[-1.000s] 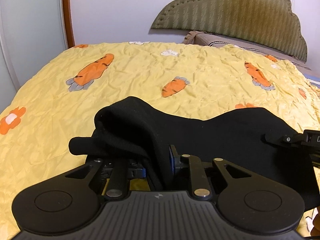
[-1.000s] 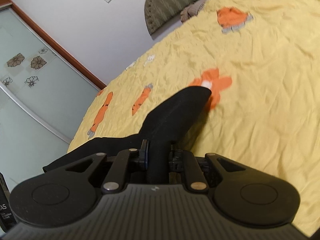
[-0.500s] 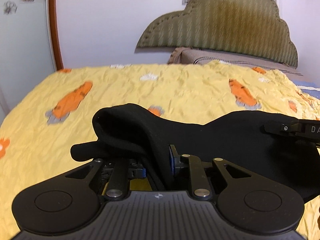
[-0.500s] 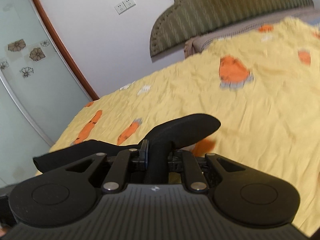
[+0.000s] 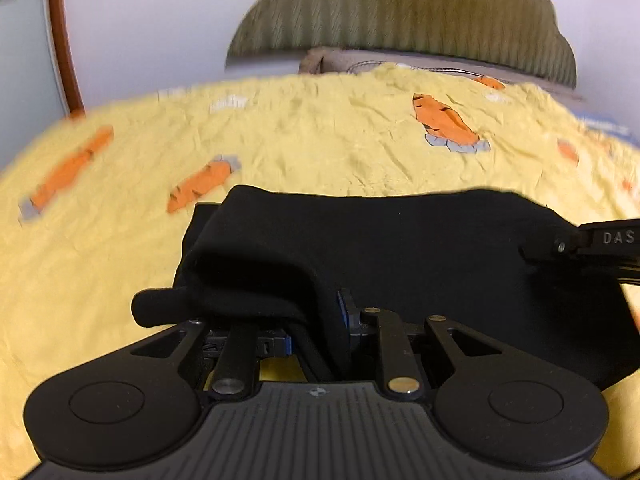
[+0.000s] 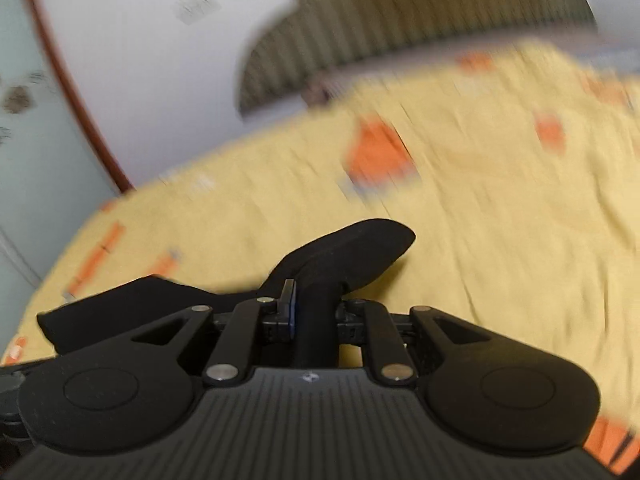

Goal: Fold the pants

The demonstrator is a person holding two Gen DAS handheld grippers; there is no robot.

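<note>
Pants [image 5: 400, 248] edge: I'm clamping it w/ left gripper [image 5: 320, 320] & right gripper [image 6: 312, 312], keeping it taut, level over bed [image 5: 320, 140].

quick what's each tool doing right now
Left tool: closed on the black fabric pants.
Right tool: closed on another part of the same pants.
</note>
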